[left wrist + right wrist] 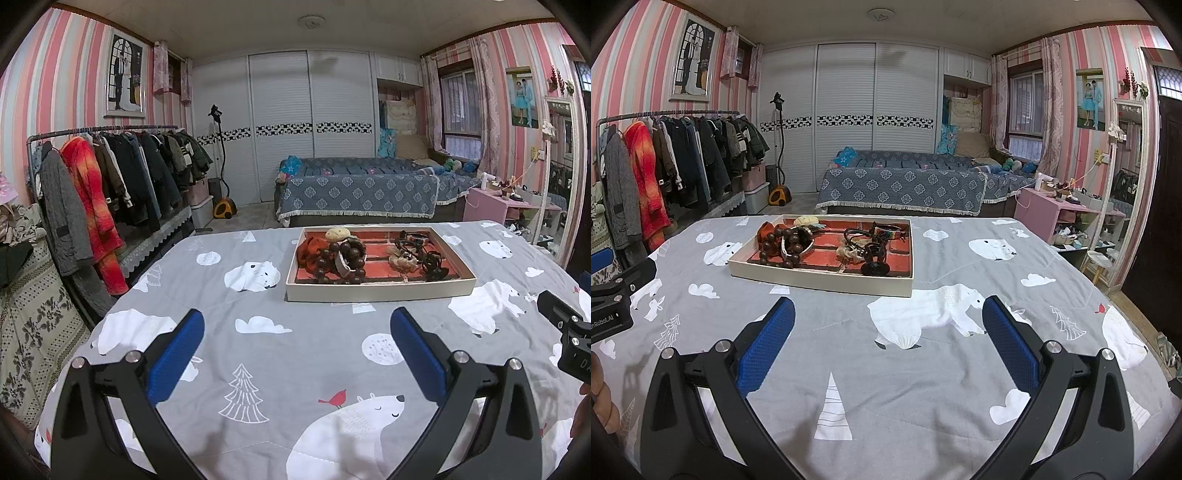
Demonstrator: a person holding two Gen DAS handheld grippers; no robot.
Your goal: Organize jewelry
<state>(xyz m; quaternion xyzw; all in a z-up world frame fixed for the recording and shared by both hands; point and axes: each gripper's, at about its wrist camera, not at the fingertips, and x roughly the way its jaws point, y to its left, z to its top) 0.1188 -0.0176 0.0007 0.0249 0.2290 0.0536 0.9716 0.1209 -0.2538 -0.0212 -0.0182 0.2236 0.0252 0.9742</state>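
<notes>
A shallow white tray [376,291] [816,278] with a red floor rests on the grey polar-bear cloth. In it lie a dark wooden bead bracelet [341,258] [783,245], an orange fabric piece [310,249] [764,230], a beige round piece [337,233] [807,220], a pale scrunchie [400,258] [847,252] and black hair clips [430,258] [873,258]. My left gripper [297,326] is open, well short of the tray, with nothing between its blue pads. My right gripper [888,315] is open too, near the tray's front right corner, and holds nothing.
The cloth-covered table [295,369] [960,258] spreads around the tray. Behind it are a clothes rack [110,177] on the left, a blue-covered bed [369,192] and a pink shelf [1056,214] with a mirror on the right. Each view's edge shows the other gripper's body.
</notes>
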